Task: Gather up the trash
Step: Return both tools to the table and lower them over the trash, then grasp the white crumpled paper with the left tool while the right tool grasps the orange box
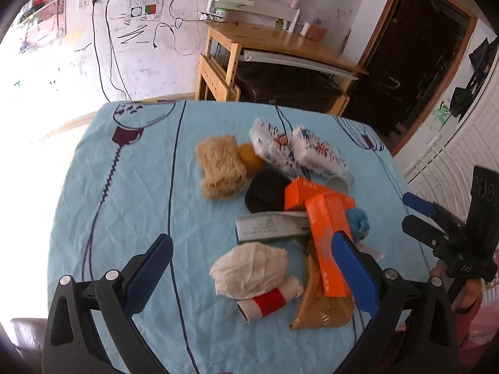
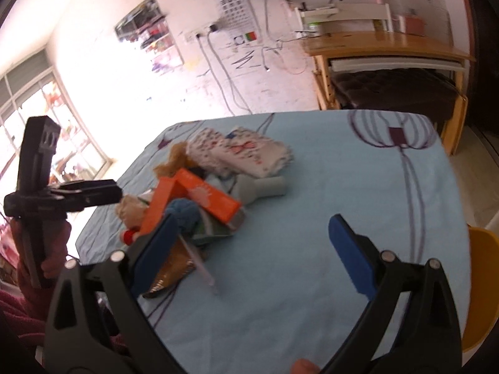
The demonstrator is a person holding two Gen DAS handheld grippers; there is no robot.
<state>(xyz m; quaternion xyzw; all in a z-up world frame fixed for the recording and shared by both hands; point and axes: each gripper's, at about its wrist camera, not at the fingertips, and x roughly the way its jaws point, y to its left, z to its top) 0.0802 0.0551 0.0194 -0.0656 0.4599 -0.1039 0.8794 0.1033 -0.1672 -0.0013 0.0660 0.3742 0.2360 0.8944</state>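
Observation:
A pile of trash lies on the light blue tablecloth [image 1: 124, 212]: two orange boxes [image 1: 327, 227], a crumpled white bag [image 1: 249, 268], a white roll with a red band [image 1: 268, 302], a brown foil pouch [image 1: 324, 308], a green-white carton [image 1: 271, 224], tissue packs [image 1: 299, 149], a tan fuzzy cloth [image 1: 220, 166] and a black pad [image 1: 265, 191]. My left gripper [image 1: 251, 241] is open above the white bag. My right gripper [image 2: 252, 227] is open over the cloth beside the orange boxes [image 2: 193, 199]; it also shows in the left wrist view [image 1: 414, 212].
A grey cup [image 2: 262, 188] lies on its side by the tissue packs [image 2: 243, 151]. A thin straw [image 2: 199, 265] lies near the pouch. A wooden desk [image 1: 274, 40] stands behind the table, a yellow chair [image 2: 480, 286] at its right.

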